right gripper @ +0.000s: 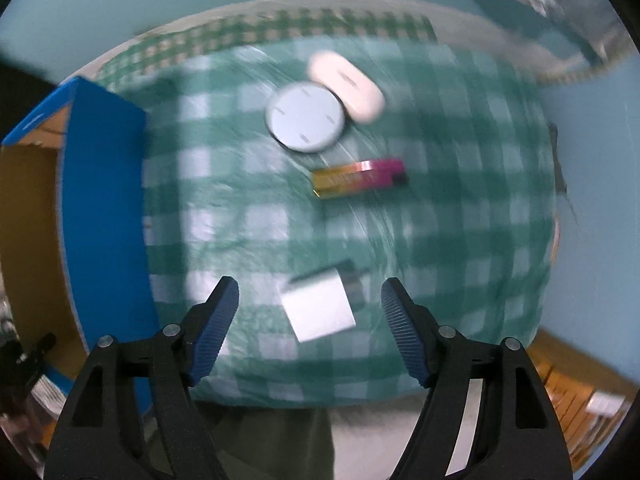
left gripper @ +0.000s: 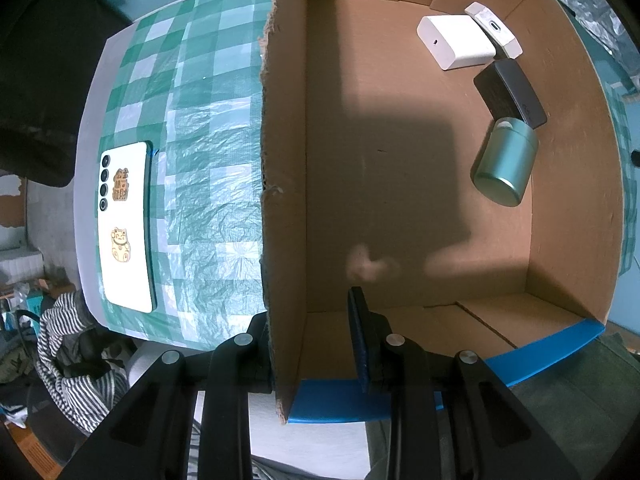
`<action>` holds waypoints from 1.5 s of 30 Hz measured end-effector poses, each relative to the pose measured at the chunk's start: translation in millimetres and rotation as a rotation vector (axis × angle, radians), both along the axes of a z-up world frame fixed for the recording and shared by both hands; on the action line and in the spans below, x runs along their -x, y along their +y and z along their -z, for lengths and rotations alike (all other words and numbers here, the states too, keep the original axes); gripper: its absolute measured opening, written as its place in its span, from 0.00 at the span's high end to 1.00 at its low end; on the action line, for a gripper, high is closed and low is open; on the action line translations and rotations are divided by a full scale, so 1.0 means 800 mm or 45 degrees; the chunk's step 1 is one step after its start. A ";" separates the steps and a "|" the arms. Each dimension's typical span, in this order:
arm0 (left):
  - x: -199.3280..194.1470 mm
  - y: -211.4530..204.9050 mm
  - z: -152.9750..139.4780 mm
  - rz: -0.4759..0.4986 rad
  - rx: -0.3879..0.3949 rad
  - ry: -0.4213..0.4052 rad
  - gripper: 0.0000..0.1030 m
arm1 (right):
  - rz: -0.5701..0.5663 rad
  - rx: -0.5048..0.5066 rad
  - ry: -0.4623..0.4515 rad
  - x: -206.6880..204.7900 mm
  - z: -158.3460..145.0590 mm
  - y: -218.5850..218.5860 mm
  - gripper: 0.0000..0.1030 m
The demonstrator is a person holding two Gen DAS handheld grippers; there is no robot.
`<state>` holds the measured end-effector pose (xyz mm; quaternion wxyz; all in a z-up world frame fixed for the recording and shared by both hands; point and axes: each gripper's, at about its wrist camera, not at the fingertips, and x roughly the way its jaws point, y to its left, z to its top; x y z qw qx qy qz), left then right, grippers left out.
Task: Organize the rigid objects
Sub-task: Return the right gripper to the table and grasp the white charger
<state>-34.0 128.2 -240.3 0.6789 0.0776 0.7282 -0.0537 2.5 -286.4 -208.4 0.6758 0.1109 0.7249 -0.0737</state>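
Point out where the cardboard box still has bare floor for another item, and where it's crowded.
The cardboard box has bare floor from the wall clamped by the left gripper across to the green tin. The far corner is crowded: white adapter, black case, tin.

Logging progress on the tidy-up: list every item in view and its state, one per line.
cardboard box: open-topped, wall clamped by left tool
green tin: in box, on its side
black case: in box
white adapter: in box
phone: on tablecloth, face down
white cube charger: on tablecloth, between open right tool fingers, untouched
round disc: on tablecloth
gold-pink bar: on tablecloth
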 end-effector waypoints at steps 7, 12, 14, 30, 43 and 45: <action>0.000 -0.001 -0.001 0.014 -0.002 0.003 0.74 | 0.188 -0.082 0.074 0.026 0.039 -0.027 0.27; 0.000 -0.001 -0.002 0.017 -0.001 0.003 0.74 | 0.376 -0.135 0.117 0.044 0.057 -0.047 0.27; 0.000 -0.001 -0.002 0.017 -0.001 0.002 0.74 | 0.470 -0.167 0.125 0.050 0.064 -0.056 0.27; 0.001 -0.005 -0.002 0.045 -0.010 0.005 0.74 | 0.758 -0.267 0.155 0.078 0.108 -0.075 0.26; 0.004 -0.005 -0.003 0.040 -0.007 0.000 0.74 | 0.498 -0.189 0.122 0.040 0.105 -0.033 0.33; 0.005 -0.005 -0.004 0.039 -0.006 0.000 0.74 | 0.364 -0.143 0.105 0.030 0.102 -0.020 0.34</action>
